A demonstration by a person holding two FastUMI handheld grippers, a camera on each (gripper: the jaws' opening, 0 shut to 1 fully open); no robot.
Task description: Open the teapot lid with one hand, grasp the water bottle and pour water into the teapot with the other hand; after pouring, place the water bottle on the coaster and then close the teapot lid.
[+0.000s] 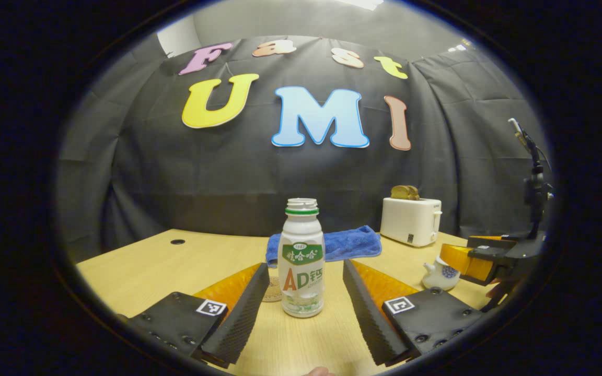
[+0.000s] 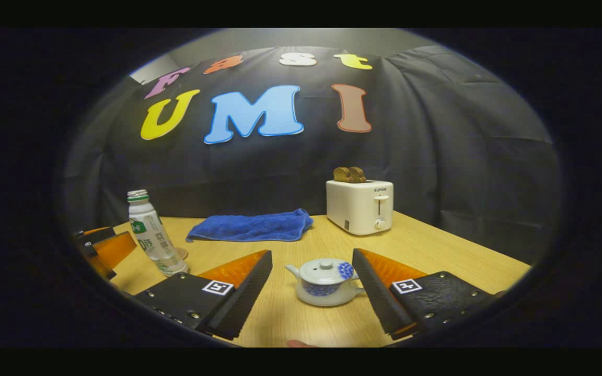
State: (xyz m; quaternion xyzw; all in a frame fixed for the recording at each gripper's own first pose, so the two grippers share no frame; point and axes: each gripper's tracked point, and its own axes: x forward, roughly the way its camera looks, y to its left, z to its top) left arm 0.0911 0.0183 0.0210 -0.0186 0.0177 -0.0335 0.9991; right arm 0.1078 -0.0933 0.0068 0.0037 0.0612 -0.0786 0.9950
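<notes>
Both grippers spread wide on the table (image 1: pixel 139 256) — the left gripper (image 1: pixel 305 303) flanks the bottle (image 1: pixel 301 258), the right gripper (image 2: pixel 312 290) the lidded teapot (image 2: pixel 325 281) — neither touching

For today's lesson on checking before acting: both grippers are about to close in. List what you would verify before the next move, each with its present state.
1. Left gripper open, fingers either side of the water bottle: ok.
2. Bottle upright, cap off: ok.
3. Right gripper open, facing the teapot: ok.
4. Teapot lid on, knob reachable from above: ok.
5. Coaster free for the bottle: cannot tell, it is partly hidden behind the bottle.
6. Towel and toaster stand back from the pouring path: ok.
</notes>
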